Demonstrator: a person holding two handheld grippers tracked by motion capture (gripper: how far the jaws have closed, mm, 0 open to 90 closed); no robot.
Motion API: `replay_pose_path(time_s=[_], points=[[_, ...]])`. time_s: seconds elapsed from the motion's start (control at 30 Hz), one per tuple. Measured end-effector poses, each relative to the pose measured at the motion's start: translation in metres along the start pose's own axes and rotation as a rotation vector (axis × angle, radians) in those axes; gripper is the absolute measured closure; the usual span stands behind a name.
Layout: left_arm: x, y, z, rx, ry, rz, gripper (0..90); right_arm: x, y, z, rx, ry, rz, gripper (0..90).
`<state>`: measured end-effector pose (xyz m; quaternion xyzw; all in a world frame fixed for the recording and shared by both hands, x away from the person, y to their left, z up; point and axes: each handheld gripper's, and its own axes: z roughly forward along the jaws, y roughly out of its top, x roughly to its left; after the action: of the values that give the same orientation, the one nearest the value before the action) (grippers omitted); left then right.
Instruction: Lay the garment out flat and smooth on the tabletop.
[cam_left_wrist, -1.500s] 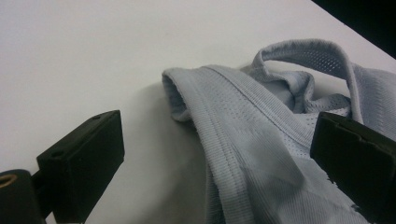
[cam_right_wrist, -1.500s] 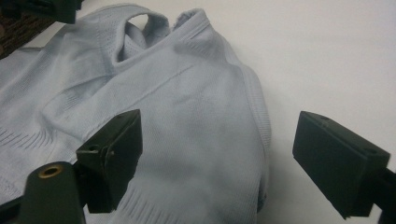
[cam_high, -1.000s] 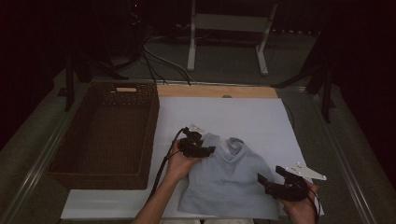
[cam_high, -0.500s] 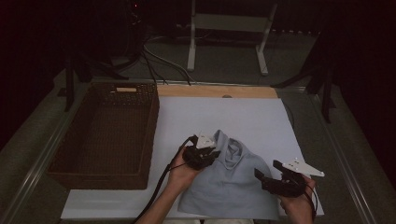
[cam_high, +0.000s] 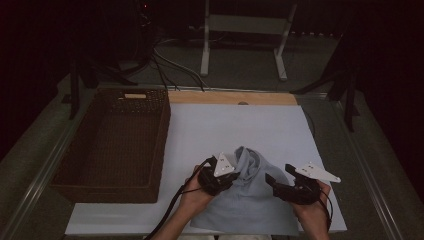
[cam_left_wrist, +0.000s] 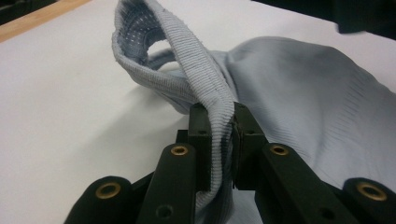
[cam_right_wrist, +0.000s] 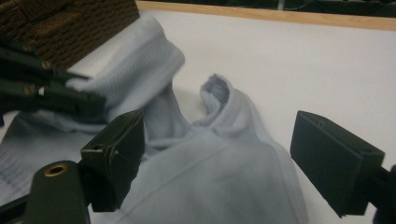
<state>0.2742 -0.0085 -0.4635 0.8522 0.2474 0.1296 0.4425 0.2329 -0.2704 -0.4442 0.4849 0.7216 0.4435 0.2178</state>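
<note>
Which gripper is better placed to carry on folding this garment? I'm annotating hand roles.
Left. The left gripper is already shut on the light blue garment's ribbed cuff, lifting it. The right gripper hangs open above the cloth, gripping nothing.

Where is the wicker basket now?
In the high view the wicker basket stands on the table's left side, left of the light blue garment and the left gripper.

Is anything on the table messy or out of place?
The blue garment lies rumpled on the white sheet, its ribbed edge lifted by the left gripper. The right gripper hovers open over it.
</note>
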Motion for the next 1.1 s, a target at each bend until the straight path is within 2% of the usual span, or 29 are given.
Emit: replay_pose_path(time_s=[0.17,0.3,0.57,0.7,0.73,0.9,0.93,0.97,1.0,1.1], points=[[-0.007,-0.004,0.0,-0.002,-0.01,0.022,83.0,0.005,0.006,0.003,-0.009,0.005,-0.006,19.3],[-0.015,-0.01,0.001,0.0,-0.015,0.059,83.1,0.01,0.012,0.006,-0.018,0.013,-0.013,21.0],[-0.024,-0.017,0.002,0.004,-0.029,0.074,83.2,0.022,0.021,0.011,-0.03,0.029,-0.023,24.9],[-0.029,-0.019,0.003,0.01,-0.026,0.109,83.2,0.026,0.024,0.014,-0.029,0.037,-0.025,28.5],[-0.031,-0.02,0.003,0.015,-0.025,0.122,83.2,0.028,0.026,0.015,-0.025,0.04,-0.027,32.0],[-0.032,-0.021,0.003,0.01,-0.038,0.124,83.1,0.032,0.027,0.021,-0.008,0.055,-0.039,37.7],[-0.032,-0.021,0.002,0.01,-0.039,0.128,83.1,0.033,0.026,0.023,0.002,0.054,-0.04,40.6],[-0.031,-0.021,0.002,0.012,-0.042,0.135,83.0,0.033,0.025,0.026,0.019,0.061,-0.042,47.1],[-0.031,-0.021,0.002,0.012,-0.042,0.135,82.9,0.033,0.025,0.026,0.019,0.061,-0.042,47.1],[-0.032,-0.021,0.001,0.011,-0.042,0.141,82.8,0.033,0.024,0.029,0.039,0.074,-0.047,61.2]])
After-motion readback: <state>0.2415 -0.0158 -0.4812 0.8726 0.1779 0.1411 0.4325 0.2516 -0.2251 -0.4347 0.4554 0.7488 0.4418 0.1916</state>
